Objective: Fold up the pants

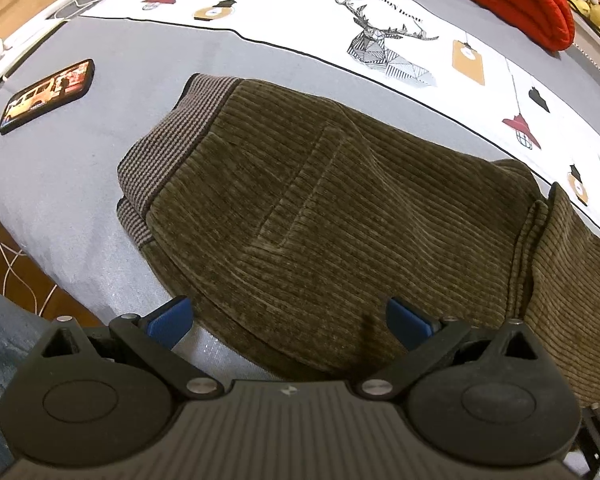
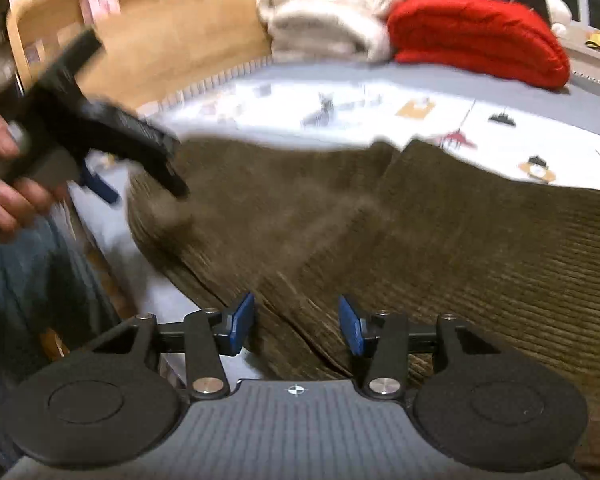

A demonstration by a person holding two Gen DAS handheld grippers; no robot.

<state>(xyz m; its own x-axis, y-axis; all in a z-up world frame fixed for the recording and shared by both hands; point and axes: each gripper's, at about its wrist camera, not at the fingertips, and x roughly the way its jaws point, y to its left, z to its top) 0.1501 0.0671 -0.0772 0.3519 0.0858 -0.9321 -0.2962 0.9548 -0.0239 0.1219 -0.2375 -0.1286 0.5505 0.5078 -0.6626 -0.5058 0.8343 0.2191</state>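
Observation:
Olive-brown corduroy pants (image 1: pixel 320 208) lie on the grey bed, with the striped ribbed waistband (image 1: pixel 172 136) at their left end. They also fill the right wrist view (image 2: pixel 440 248). My left gripper (image 1: pixel 288 320) is open and empty, just above the pants' near edge. My right gripper (image 2: pixel 296 324) is open and empty, with its fingers either side of a fold in the near edge of the pants. In the right wrist view the left gripper (image 2: pixel 140 176) shows blurred, held by a hand over the pants' left end.
A phone (image 1: pixel 48 96) lies on the grey bed cover left of the pants. A white printed sheet (image 1: pixel 380 24) lies behind them. A folded red blanket (image 2: pixel 476 36) and a beige one (image 2: pixel 324 16) sit at the back. White cables (image 1: pixel 20 264) hang off the bed's left edge.

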